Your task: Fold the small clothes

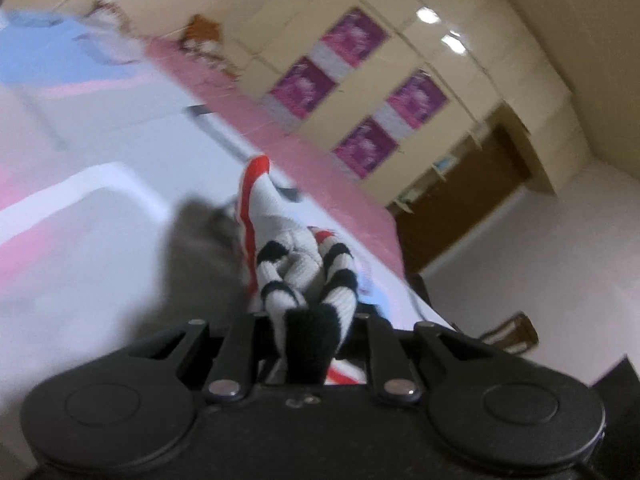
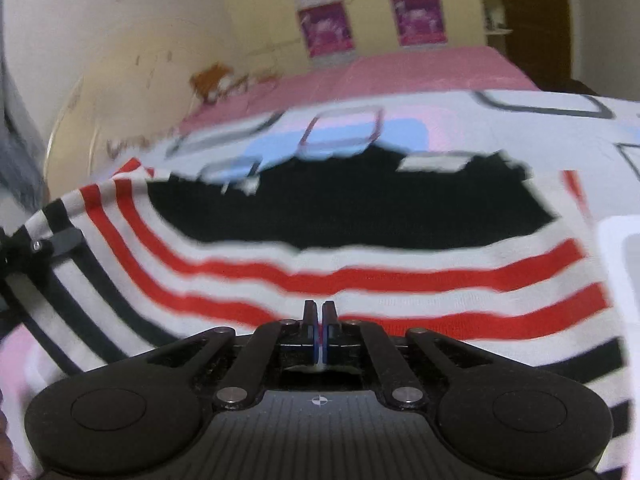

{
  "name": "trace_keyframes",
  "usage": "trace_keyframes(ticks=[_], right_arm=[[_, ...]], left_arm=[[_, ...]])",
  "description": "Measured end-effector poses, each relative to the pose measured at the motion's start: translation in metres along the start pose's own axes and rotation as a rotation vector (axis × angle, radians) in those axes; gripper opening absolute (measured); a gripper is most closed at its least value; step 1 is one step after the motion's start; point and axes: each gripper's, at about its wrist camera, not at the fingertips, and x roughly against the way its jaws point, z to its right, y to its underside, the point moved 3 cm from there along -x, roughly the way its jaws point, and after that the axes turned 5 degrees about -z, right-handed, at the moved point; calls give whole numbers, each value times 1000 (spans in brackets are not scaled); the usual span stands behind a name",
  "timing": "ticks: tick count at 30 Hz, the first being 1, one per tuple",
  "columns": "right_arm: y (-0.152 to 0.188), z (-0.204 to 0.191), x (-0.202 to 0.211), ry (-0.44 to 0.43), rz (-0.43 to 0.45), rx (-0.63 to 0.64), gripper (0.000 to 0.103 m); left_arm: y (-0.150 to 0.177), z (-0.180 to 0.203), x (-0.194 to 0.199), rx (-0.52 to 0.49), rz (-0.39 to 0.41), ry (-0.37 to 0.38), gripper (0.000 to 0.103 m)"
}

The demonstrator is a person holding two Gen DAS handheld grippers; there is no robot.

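Observation:
A small knit garment (image 2: 360, 280) with red, white and black stripes and a black middle lies spread on the white patterned bed cover (image 2: 520, 128). My right gripper (image 2: 320, 312) sits low over its near edge. The jaws are pressed together, with a thin white sliver of cloth between the pads. At the left edge of that view, my left gripper's finger (image 2: 60, 240) holds a lifted corner of the garment. In the left wrist view, my left gripper (image 1: 308, 320) is shut on a bunched wad of the striped garment (image 1: 296, 264), which hides the fingertips.
A white tray edge (image 2: 620, 248) sits right of the garment, and a white rim (image 1: 100, 176) with a blurred grey shape (image 1: 200, 248) shows beside the left gripper. A pink sheet (image 2: 400, 68) covers the far bed. Behind stand a cream wardrobe with purple panels (image 1: 356, 36) and a brown door (image 1: 460, 200).

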Motion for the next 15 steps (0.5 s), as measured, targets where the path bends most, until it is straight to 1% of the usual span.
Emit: trace_keyframes(ticks=[3,6,8,9,11,12,13,14,15], right_arm=[[-7,41,31,-4,53,-91,0],[-15,85,62,6,96,-165,0],[-19,115,82,14,125,-212,0],[-21,128,90,6,133,-237,0],[-23,151,105,-20,144,-287,1],[-24,160,109,-26,144,-308,22],[-24,168,113,-20,141,-334,75],[-24,171,120,-19,160,-342,87],[-24,174,128,-41,193,-329,87]], left_arm=[[12,54,-16,-93,-38,34,15],[35,110,-39,-210,-104,45,15],[61,142,-65,-299,-181,35,15],[74,152,-77,-333,-221,28,15],[111,169,-113,-416,-376,6,23],[129,172,-130,-446,-454,-12,31],[146,174,-141,-484,-501,-41,31],[156,181,-138,-551,-466,-48,42],[160,186,-131,-573,-466,-27,64]])
